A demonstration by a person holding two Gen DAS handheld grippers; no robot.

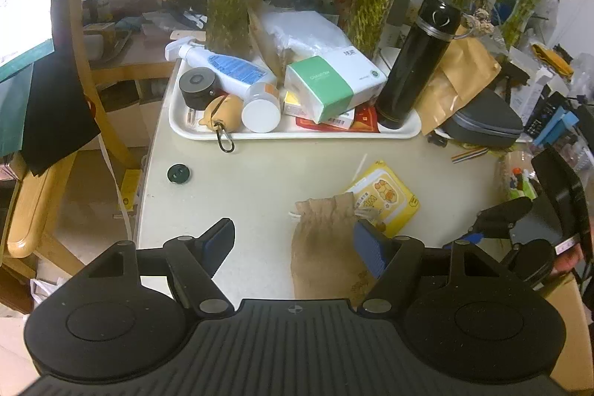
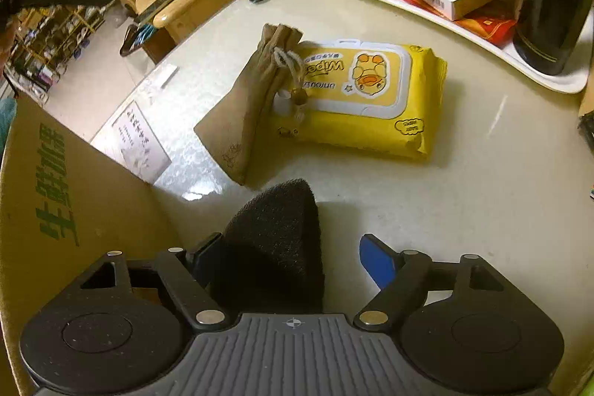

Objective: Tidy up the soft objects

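Note:
A tan drawstring pouch [image 1: 326, 247] [image 2: 248, 102] lies on the pale table, leaning against a yellow wet-wipes pack [image 1: 386, 199] [image 2: 371, 99]. My left gripper [image 1: 293, 244] is open just above the table; its right finger overlaps the pouch's right edge, its left finger stands clear. My right gripper [image 2: 293, 255] is open, with a black foam piece [image 2: 274, 247] lying between its fingers against the left finger, in front of the pouch. The right gripper also shows at the right edge of the left wrist view [image 1: 512, 229].
A white tray [image 1: 297, 132] [image 2: 482, 43] at the back holds a tissue pack [image 1: 334, 84], spray bottle, white-capped jar, black flask [image 1: 415, 62] and small boxes. Vases of plants stand behind. A cardboard box [image 2: 67, 195] sits at the table's left edge. A grey case [image 1: 482, 117] lies at the right.

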